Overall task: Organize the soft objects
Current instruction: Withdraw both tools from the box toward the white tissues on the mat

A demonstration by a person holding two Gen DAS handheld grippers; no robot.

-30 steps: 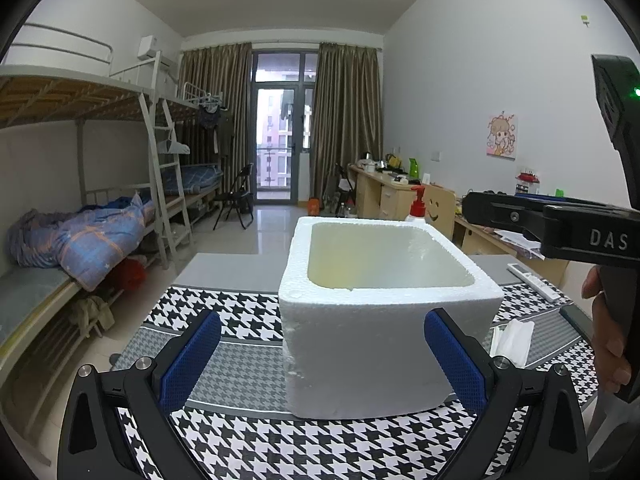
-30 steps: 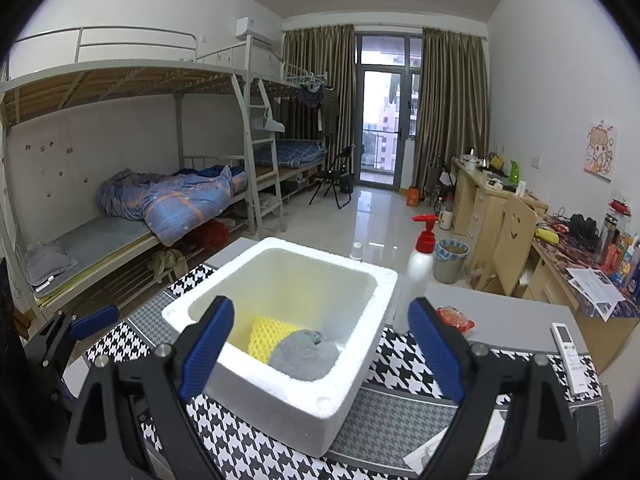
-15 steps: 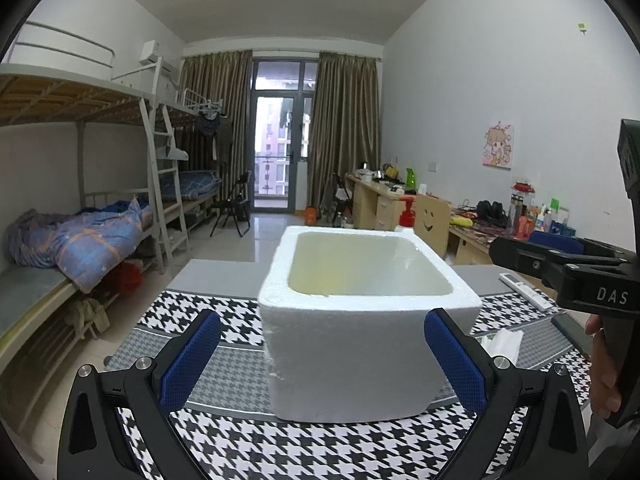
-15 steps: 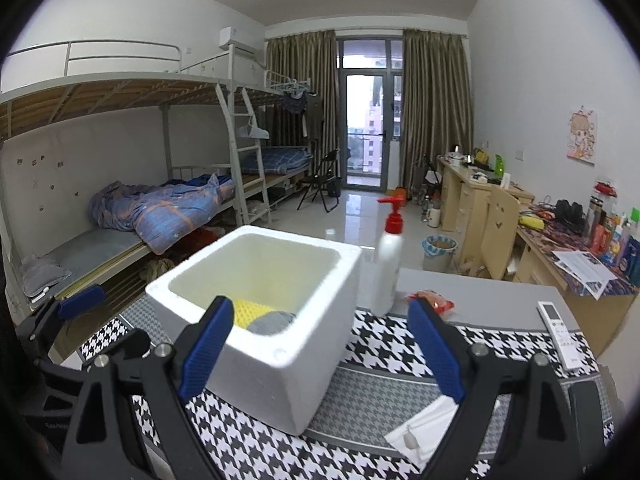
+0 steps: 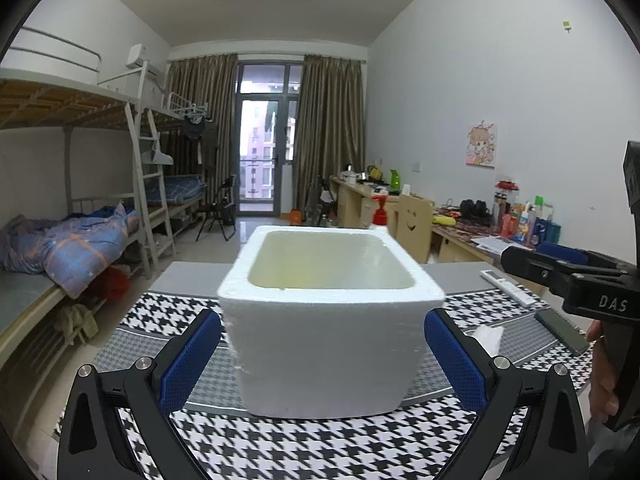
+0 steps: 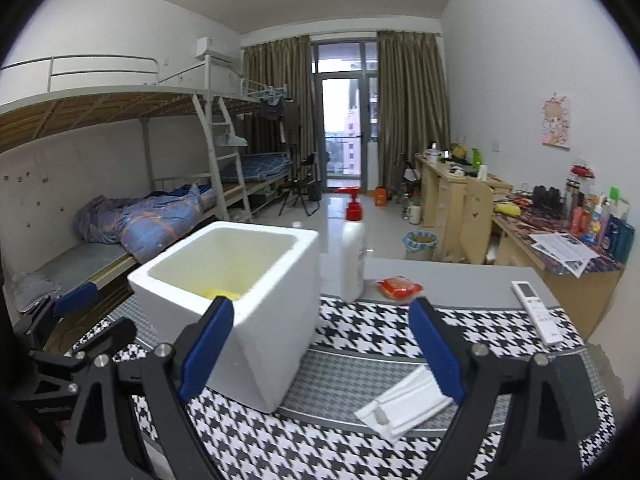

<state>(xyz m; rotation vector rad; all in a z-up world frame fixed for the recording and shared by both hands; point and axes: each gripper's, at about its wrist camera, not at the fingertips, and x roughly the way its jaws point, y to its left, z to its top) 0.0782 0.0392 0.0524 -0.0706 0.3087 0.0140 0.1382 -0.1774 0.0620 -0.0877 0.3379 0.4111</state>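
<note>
Two grippers, both spread wide with nothing gripped: left gripper [image 5: 322, 354] straddling the foam box [image 5: 328, 340] without touching, right gripper [image 6: 322, 348] over the houndstooth cloth [image 6: 360, 332]. Chunky white styrofoam, grainy walls, rounded rim, parked mid-table. Only a sliver of a yellow sponge [image 6: 218, 293] showing inside; rest hidden by the wall. Flat white packet [image 6: 404, 404] partly behind a blue ribbed pad.

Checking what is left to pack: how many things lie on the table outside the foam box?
4: pump bottle behind the box, red packet beside it, remote far right, white packet in front. More may be hidden.
</note>
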